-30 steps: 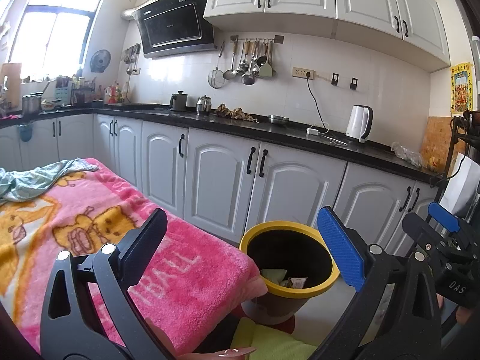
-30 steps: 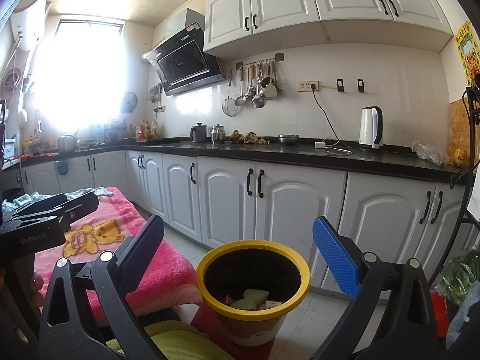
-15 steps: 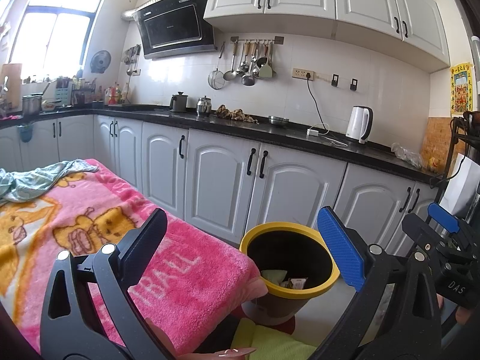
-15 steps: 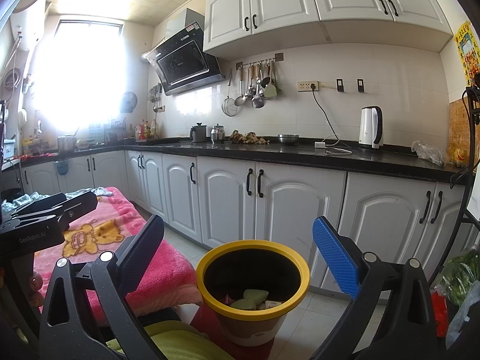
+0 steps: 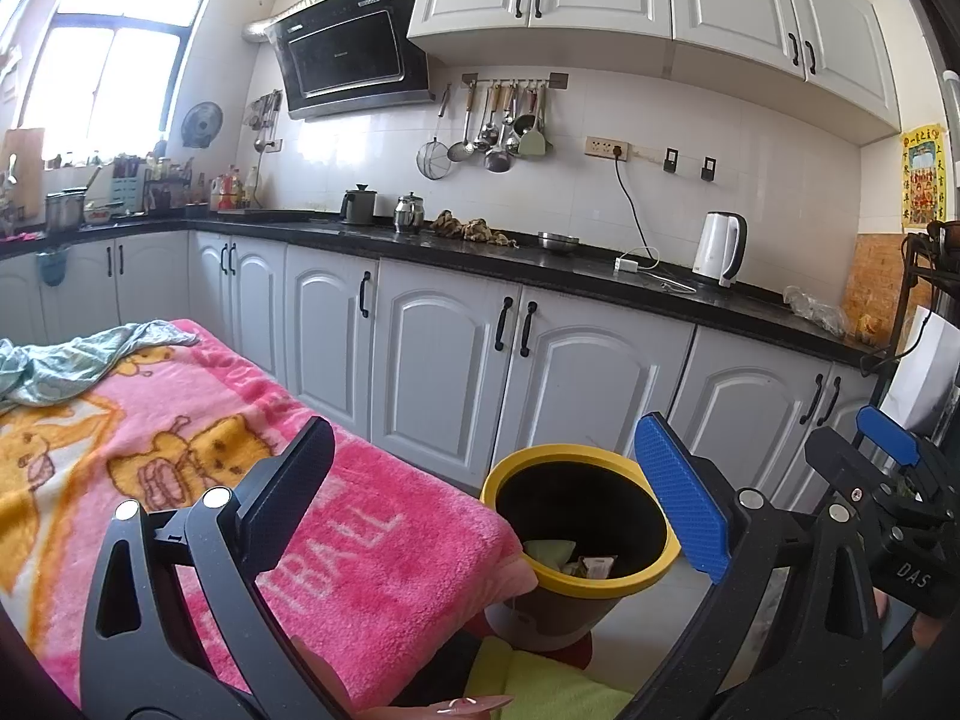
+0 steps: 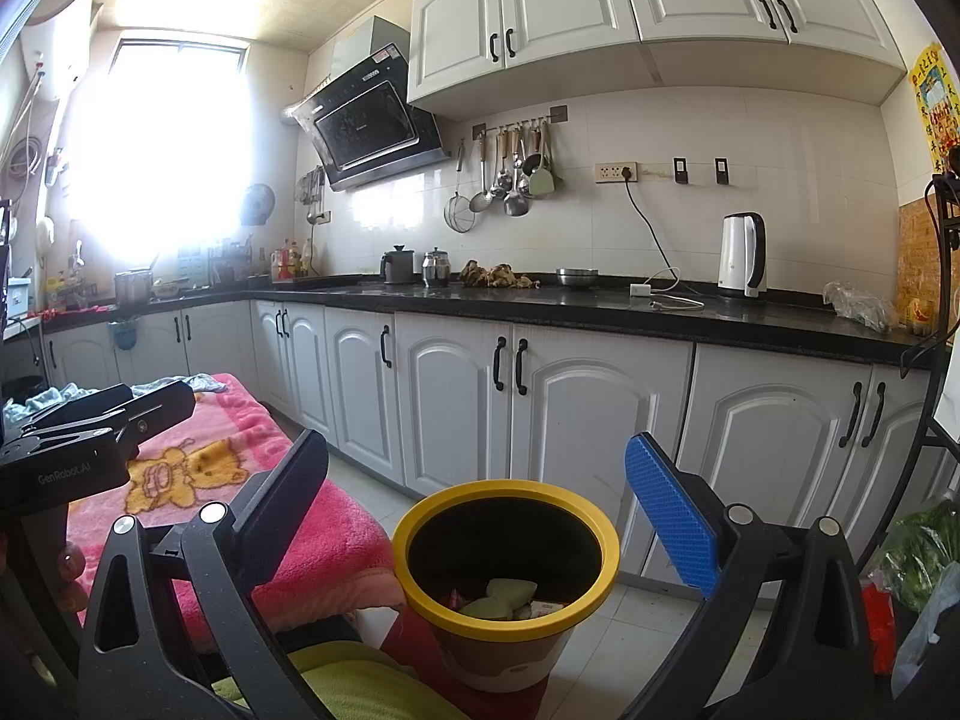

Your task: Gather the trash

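Note:
A yellow-rimmed bin [image 5: 606, 585] [image 6: 447, 501] stands on the floor beside a table under a pink blanket [image 5: 180, 480] [image 6: 240, 480]. Pale green scraps and a wrapper [image 6: 510, 597] lie at its bottom. My left gripper [image 5: 486, 492] hovers open over the blanket's edge, nothing between its black and blue fingers. My right gripper [image 6: 477, 501] is open above the bin and empty. In the left wrist view the right gripper [image 5: 894, 480] shows at the far right edge; in the right wrist view the left gripper [image 6: 102, 432] shows at the far left.
White base cabinets [image 5: 444, 360] under a black counter [image 5: 540, 264] run behind the bin. On the counter stand a white kettle [image 5: 720, 249], two pots and a cable. A crumpled green cloth [image 5: 72, 360] lies on the blanket. A bag of greens [image 6: 918, 558] sits at right.

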